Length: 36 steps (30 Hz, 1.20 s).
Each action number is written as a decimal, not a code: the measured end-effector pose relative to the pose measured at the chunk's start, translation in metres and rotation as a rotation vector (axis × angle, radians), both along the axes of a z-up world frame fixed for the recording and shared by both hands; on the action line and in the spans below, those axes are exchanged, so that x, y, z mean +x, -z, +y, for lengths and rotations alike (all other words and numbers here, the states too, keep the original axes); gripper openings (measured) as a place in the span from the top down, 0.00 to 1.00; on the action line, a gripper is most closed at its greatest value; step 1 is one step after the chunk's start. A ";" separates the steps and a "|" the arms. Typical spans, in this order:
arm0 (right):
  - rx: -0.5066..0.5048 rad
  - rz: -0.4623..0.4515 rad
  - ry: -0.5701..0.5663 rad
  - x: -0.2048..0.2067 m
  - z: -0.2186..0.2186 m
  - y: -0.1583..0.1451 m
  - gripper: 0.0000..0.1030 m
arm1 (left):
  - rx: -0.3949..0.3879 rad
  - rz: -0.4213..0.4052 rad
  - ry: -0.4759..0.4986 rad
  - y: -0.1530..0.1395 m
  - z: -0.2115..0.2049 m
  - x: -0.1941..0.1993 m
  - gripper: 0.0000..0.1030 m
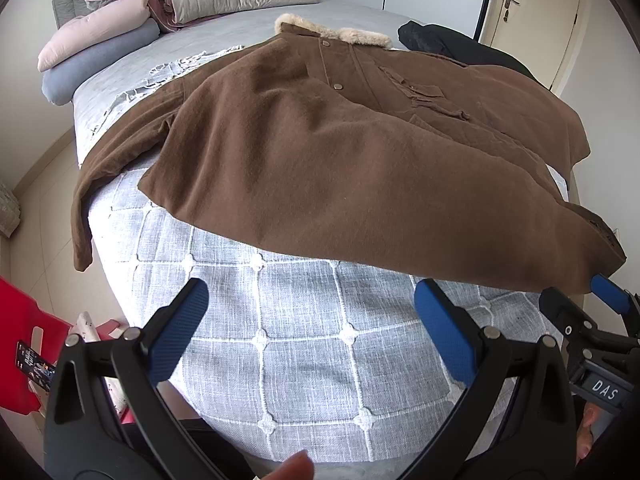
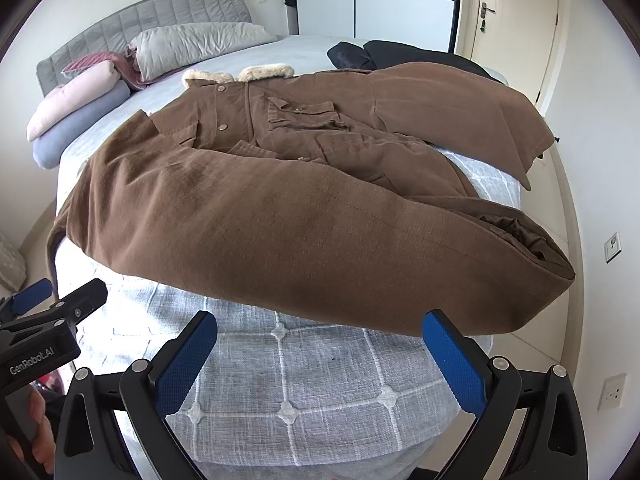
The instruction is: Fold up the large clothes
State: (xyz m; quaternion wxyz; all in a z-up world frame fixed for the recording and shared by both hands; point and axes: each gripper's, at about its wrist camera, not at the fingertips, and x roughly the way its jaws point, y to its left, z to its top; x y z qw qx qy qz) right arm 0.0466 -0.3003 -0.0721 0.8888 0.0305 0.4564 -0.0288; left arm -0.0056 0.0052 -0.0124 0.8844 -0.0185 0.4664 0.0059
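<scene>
A large brown coat (image 1: 320, 152) with a beige fur collar (image 1: 352, 34) lies spread on the bed, its lower part folded up over the front; it also shows in the right wrist view (image 2: 280, 216). One sleeve (image 1: 86, 216) hangs over the bed's left edge. My left gripper (image 1: 312, 320) is open and empty above the quilt, just short of the coat's near edge. My right gripper (image 2: 320, 356) is open and empty, also just short of that edge. Each gripper shows in the other's view, the right one (image 1: 588, 312) and the left one (image 2: 56, 300).
A grey quilted bedspread (image 1: 300, 340) covers the bed. Pillows and folded bedding (image 1: 112, 28) lie by the headboard. A dark garment (image 2: 400, 56) lies at the far right of the bed. A red object (image 1: 20, 340) stands on the floor at left. A door (image 2: 512, 16) is behind.
</scene>
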 end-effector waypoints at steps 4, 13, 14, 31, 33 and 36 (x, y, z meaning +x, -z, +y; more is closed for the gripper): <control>-0.002 0.001 -0.002 0.000 0.000 -0.001 0.00 | 0.000 0.001 0.000 0.000 0.000 0.000 0.01; -0.010 -0.008 0.002 -0.001 -0.002 -0.002 0.00 | 0.020 0.006 -0.006 0.002 -0.001 0.002 0.01; -0.016 -0.009 0.004 -0.002 -0.002 -0.001 0.00 | 0.023 0.007 -0.006 0.003 -0.002 0.002 0.01; -0.004 -0.099 -0.004 -0.005 -0.016 -0.010 0.00 | 0.012 -0.082 -0.014 0.002 0.003 0.005 0.01; -0.033 -0.096 -0.021 -0.002 -0.019 -0.012 0.00 | 0.025 -0.068 0.005 0.003 0.005 0.010 0.01; -0.035 -0.066 -0.045 0.005 -0.026 -0.015 0.00 | -0.007 -0.038 0.032 0.002 0.014 0.017 0.01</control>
